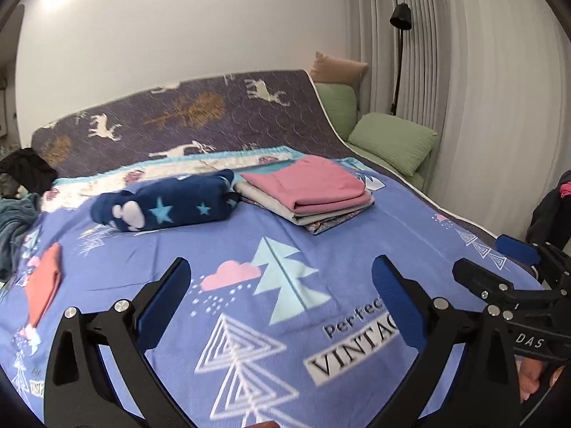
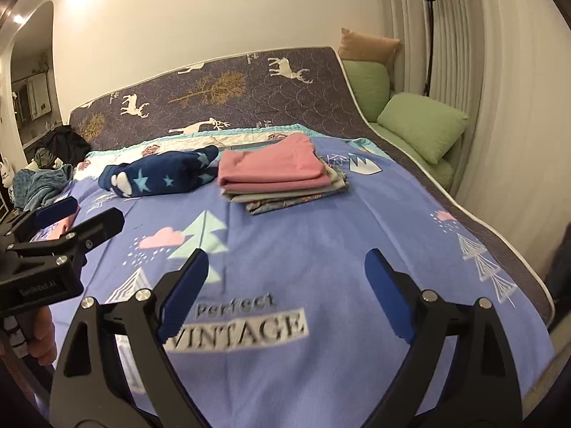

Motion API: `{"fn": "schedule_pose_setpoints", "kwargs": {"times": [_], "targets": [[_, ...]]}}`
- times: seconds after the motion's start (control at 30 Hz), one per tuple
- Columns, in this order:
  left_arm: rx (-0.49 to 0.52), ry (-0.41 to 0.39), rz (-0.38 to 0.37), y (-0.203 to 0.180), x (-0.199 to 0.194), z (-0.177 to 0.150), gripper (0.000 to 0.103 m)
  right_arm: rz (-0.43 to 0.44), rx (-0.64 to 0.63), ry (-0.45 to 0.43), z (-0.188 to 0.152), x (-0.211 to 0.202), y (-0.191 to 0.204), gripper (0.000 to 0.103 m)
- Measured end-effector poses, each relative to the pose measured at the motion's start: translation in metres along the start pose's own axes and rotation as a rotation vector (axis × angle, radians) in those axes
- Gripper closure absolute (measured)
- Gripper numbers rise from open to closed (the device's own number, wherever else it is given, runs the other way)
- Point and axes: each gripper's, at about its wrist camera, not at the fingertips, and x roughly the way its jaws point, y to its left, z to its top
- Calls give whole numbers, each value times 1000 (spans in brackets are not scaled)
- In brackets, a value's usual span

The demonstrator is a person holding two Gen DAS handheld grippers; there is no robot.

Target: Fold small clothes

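Both units were held low over the bed (image 1: pixel 464 221), above a blue printed sheet (image 1: pixel 249 249) with trees, clouds and "Perfect VINTAGE" lettering.

Left hand-held gripper (image 1: pixel 282 287): fingers spread wide apart, nothing between them, blue pads facing inward. The printed sheet showed through the gap. Right hand-held gripper (image 2: pixel 287 278): likewise spread wide and empty.

Each unit showed in the other's camera. The right hand-held gripper (image 1: pixel 499 256) appeared just to the right of the left one; the left hand-held gripper (image 2: pixel 78 214) appeared at the left edge of the right wrist view. Both looked parted there too.

Folded stack of small clothes (image 1: pixel 307 190) lay ahead of both grippers, well apart from them, a pink piece on top, grey and patterned pieces under it. Just left of the stack lay a rolled navy fleece with stars (image 1: pixel 167 205), touching or nearly touching it; could not tell which.

A folded salmon-pink piece (image 1: pixel 44 281) lay to the left of the left hand-held gripper, near the bed's edge.

Beyond the stack: a purple quilt with deer (image 1: pixel 200 114) raised at the head, green cushions (image 1: pixel 392 142) to the far right, a black floor lamp (image 1: pixel 399 35) by the curtains.
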Motion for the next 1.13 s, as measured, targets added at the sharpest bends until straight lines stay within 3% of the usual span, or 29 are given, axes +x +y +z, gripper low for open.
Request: {"fn": "schedule_pose_setpoints", "kwargs": {"times": [0.33, 0.47, 1.13], "targets": [[-4, -38, 37, 0, -58, -24, 2, -15, 13, -25, -23, -50, 10, 11], [-27, -66, 10, 4, -72, -29, 2, -29, 11, -47, -25, -63, 13, 11], [51, -49, 45, -13, -92, -45, 2, -48, 1, -61, -30, -80, 19, 10]]}}
